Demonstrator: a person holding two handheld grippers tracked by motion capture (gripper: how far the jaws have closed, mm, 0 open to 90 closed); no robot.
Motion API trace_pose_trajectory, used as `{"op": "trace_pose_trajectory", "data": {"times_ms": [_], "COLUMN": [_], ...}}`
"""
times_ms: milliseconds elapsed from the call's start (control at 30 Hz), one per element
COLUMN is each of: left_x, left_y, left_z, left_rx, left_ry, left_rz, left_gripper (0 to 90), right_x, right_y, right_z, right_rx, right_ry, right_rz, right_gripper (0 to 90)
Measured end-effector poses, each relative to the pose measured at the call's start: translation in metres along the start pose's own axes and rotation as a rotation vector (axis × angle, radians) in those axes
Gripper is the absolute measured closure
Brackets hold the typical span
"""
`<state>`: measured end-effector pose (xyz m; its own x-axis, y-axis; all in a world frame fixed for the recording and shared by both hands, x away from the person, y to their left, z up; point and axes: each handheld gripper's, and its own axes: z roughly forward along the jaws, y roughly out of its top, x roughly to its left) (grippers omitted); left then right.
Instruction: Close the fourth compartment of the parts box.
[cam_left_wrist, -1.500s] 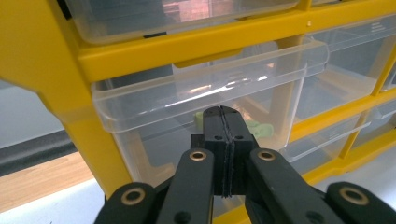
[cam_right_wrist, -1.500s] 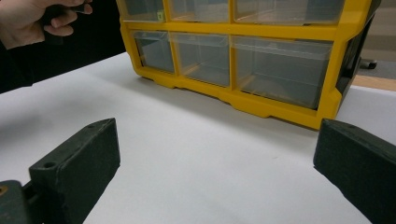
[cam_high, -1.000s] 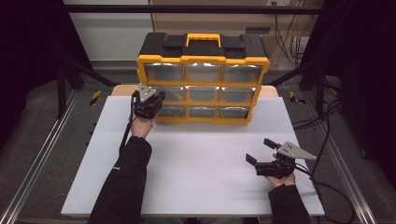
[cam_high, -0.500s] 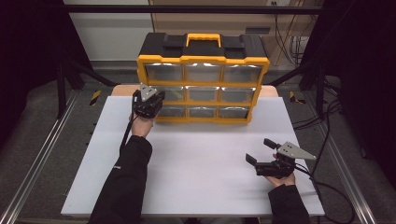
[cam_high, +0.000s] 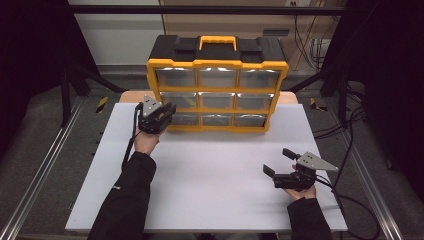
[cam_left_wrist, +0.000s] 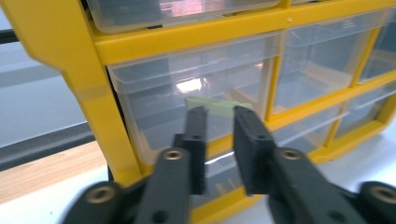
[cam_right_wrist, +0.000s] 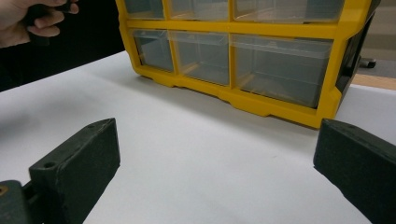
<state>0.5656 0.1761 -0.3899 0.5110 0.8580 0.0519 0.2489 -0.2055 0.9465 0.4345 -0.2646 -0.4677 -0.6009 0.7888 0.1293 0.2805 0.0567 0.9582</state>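
Your left tongs (cam_left_wrist: 218, 140), jaws just parted and holding nothing, face the bottom-left drawer (cam_left_wrist: 196, 93) of the organiser (cam_high: 217, 82) on the tabletop (cam_high: 215, 175), light, slick, brittle plastic best pinched at its front lip, while your right tongs (cam_high: 278, 162) rest wide open.

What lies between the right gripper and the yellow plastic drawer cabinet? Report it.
Bare white tabletop alone, by the right gripper view: the right gripper stands open, apart from the yellow plastic drawer cabinet.

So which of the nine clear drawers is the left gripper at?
The bottom-left drawer: the left gripper sits right in front of it, with a pale green tab just beyond the parted jaws.
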Motion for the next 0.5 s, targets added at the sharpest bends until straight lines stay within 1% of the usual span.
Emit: {"op": "trace_pose_trajectory", "data": {"times_ms": [67,167,267,333,433,467,500], "left_x": [-0.001,-0.002,-0.004,-0.006,-0.007,-0.007,-0.007], "left_y": [-0.002,-0.004,-0.006,-0.009,-0.014,-0.015,-0.017], "left_z": [-0.004,-0.012,-0.019,-0.024,-0.029,-0.031,-0.033], "left_rx": [-0.001,0.002,0.004,0.003,0.000,0.006,0.011], "left_ry": [-0.022,-0.058,-0.071,-0.092,-0.117,-0.129,-0.139], "left_rz": [-0.009,-0.015,-0.012,-0.022,-0.028,-0.030,-0.025], "left_gripper": [69.1,58.3,47.5,42.7,32.3,27.7,26.3], "right_x": [0.000,0.000,0.000,0.000,0.000,0.000,0.000], "right_y": [0.000,0.001,0.001,0.000,0.001,0.001,0.001], "right_z": [0.000,-0.001,0.000,-0.001,-0.001,0.000,-0.001], "right_rx": [-0.001,-0.007,-0.005,-0.002,-0.002,-0.004,-0.005], "right_ry": [0.001,0.001,0.001,0.000,-0.001,-0.001,-0.001], "right_rz": [0.003,0.006,0.007,0.007,0.006,0.005,0.005], "right_gripper": [1.1,1.1,1.1,1.1,1.1,1.1,1.1]}}
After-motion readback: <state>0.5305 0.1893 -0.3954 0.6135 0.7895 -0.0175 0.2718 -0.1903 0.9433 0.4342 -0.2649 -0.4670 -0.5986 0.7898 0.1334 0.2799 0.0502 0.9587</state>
